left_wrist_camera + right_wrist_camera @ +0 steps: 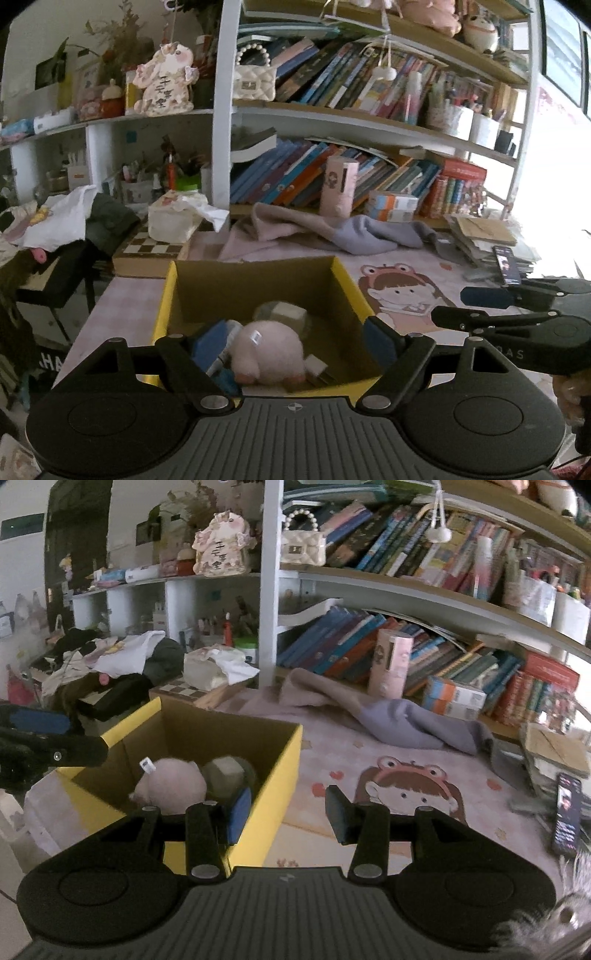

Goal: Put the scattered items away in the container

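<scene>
Left gripper jaws wide, empty, above yellow cardboard box at lower centre; pink plush inside. Right gripper jaws part-open, empty, straddling the box's right wall

My box is yellow outside, brown inside; my plush pink; my mat pale pink with a cartoon girl; my pads blue
</scene>
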Motion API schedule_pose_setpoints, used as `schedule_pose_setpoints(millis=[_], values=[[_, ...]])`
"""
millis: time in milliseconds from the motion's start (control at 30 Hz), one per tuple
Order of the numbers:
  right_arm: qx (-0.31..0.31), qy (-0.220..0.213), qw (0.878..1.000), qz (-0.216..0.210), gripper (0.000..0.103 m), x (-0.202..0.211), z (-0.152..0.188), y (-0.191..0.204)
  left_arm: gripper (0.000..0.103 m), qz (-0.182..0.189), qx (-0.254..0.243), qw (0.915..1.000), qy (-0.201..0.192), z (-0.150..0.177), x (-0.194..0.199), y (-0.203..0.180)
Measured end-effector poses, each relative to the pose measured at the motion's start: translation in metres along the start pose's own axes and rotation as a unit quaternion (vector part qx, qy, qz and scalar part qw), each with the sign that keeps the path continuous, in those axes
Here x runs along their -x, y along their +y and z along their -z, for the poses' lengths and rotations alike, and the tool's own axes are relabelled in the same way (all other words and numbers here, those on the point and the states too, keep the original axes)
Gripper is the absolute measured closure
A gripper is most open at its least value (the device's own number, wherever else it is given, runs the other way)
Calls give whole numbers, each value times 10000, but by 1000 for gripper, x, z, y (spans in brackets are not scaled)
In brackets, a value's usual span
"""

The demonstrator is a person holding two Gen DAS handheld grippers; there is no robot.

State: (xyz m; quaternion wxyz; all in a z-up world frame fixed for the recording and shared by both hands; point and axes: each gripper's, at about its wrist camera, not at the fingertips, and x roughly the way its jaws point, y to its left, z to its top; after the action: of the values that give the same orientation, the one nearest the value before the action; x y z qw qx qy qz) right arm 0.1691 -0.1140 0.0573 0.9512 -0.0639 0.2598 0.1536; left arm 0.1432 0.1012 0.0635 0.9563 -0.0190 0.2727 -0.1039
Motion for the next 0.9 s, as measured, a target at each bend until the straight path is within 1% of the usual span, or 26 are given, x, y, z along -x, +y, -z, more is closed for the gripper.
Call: schedule_pose_setpoints(millis=[200, 333, 467, 633, 700, 733, 800, 900], values=[[-162, -25, 9997, 206, 61, 33, 22, 1, 19, 134, -2, 9999, 52, 21, 16, -11], [-122, 28, 9993, 338, 61, 50, 41, 7, 19, 218, 28, 9997, 146, 37, 25, -20], [-108, 155, 9989, 423, 61, 63, 61, 14, 19, 277, -12, 9993, 262, 54, 31, -30], [-217, 371, 9979, 494, 60, 76, 87, 21, 19, 241, -61, 9986, 473, 72, 35, -43], [-291, 489, 9969, 546, 60, 79, 95, 21, 17, 224, -128, 9983, 520, 79, 37, -47], [-344, 557, 9962, 571, 59, 79, 98, 20, 14, 189, -171, 9983, 531, 82, 37, -50], [-435, 636, 9950, 639, 57, 81, 103, 17, 13, 104, -238, 9981, 555, 89, 37, -55], [-558, 708, 9932, 738, 51, 83, 109, 12, 13, 81, -258, 9969, 743, 98, 34, -62]])
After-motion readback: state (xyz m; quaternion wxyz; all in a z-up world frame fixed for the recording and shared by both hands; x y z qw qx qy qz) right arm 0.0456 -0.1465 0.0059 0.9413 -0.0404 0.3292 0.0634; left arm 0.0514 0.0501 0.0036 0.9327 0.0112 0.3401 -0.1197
